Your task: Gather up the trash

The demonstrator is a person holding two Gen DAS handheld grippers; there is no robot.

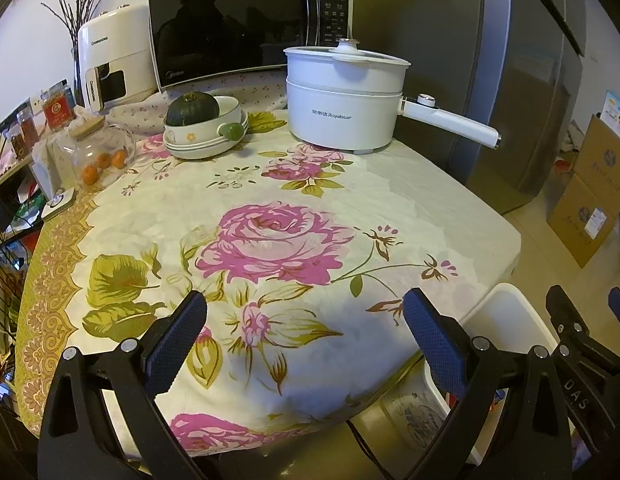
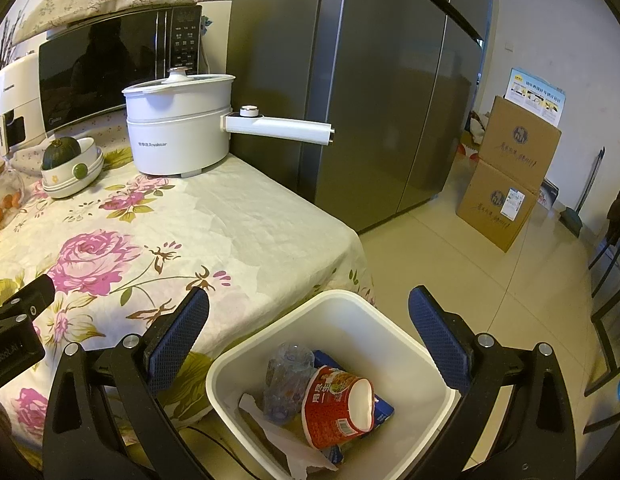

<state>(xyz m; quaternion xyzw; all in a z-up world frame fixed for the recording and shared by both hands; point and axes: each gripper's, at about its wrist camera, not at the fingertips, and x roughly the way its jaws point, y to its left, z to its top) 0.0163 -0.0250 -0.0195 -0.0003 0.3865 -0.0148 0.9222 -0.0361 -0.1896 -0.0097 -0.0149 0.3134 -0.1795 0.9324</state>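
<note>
The trash already lies in the white bin (image 2: 334, 360), which stands on the tiled floor against the table's near corner, right under the right gripper (image 2: 308, 336). That gripper hangs above the bin's mouth with its blue-padded fingers (image 2: 178, 340) spread wide and nothing between them. The left gripper (image 1: 306, 338) hovers over the flowered tablecloth (image 1: 270, 208), also spread and empty. All of this trash looks light and easy to crush. The red instant-noodle cup (image 2: 334, 404) is thin-walled and would dent under a hard squeeze, so the rim, or a gentle pinch across its body, is likely the best hold. The clear plastic bottle (image 2: 288, 380) beside it is crumpled, probably springy and somewhat slick, and is best taken at a crease. The white paper scrap (image 2: 294, 444) is limp and would need a pinch at an edge. A blue carton (image 2: 384, 410) lies partly hidden under the cup. The cup is red with printed lettering, a barcode and a white inside, and it lies on its side with its mouth turned toward the right. In these views no loose litter shows on the cloth, only cookware, namely a white electric pot (image 1: 342, 104) and stacked bowls (image 1: 206, 132), so the collecting seems close to done.
</note>
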